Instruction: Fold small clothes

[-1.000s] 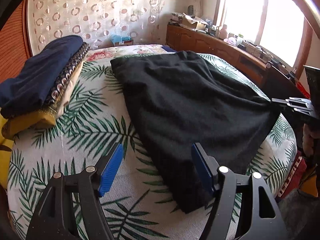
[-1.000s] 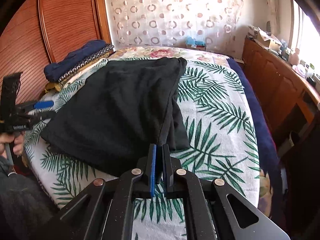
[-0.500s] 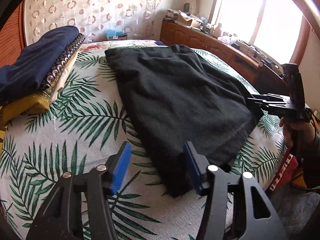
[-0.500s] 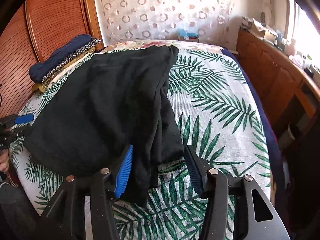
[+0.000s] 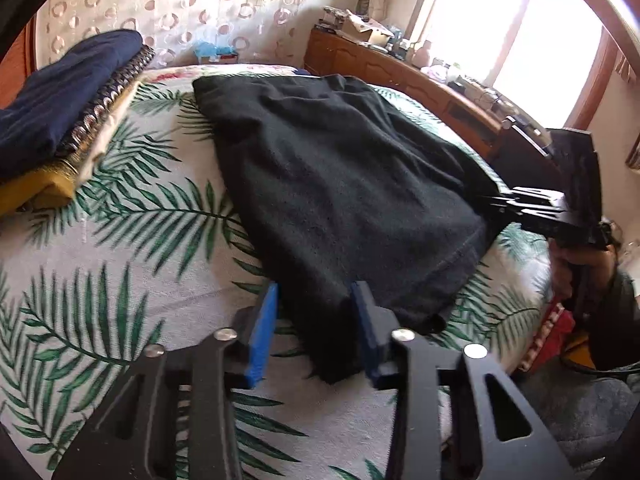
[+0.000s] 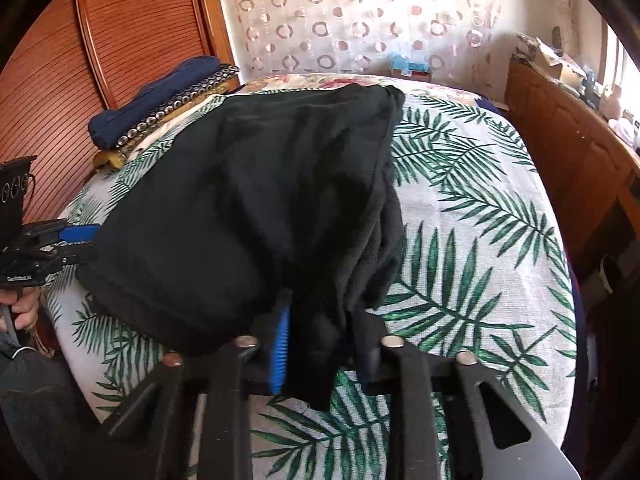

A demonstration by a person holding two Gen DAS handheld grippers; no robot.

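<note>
A black garment (image 5: 340,184) lies spread on the palm-leaf bedspread (image 5: 120,248); it also shows in the right wrist view (image 6: 248,208). My left gripper (image 5: 316,320) is open, its blue pads on either side of the garment's near left corner. My right gripper (image 6: 324,340) is open too, with the bunched near right corner between its pads. Each gripper shows from the side in the other's view: the right one (image 5: 532,208) at the garment's far corner, the left one (image 6: 60,240) at its left edge.
A stack of folded clothes (image 5: 60,104), navy on top, sits at the bed's back left, also in the right wrist view (image 6: 160,100). A wooden sideboard (image 5: 400,76) with clutter runs along the right. A wooden wardrobe (image 6: 100,60) stands at the left.
The right gripper opened from shut and moved forward around the garment's corner. The left gripper moved forward onto the other corner and its jaws narrowed.
</note>
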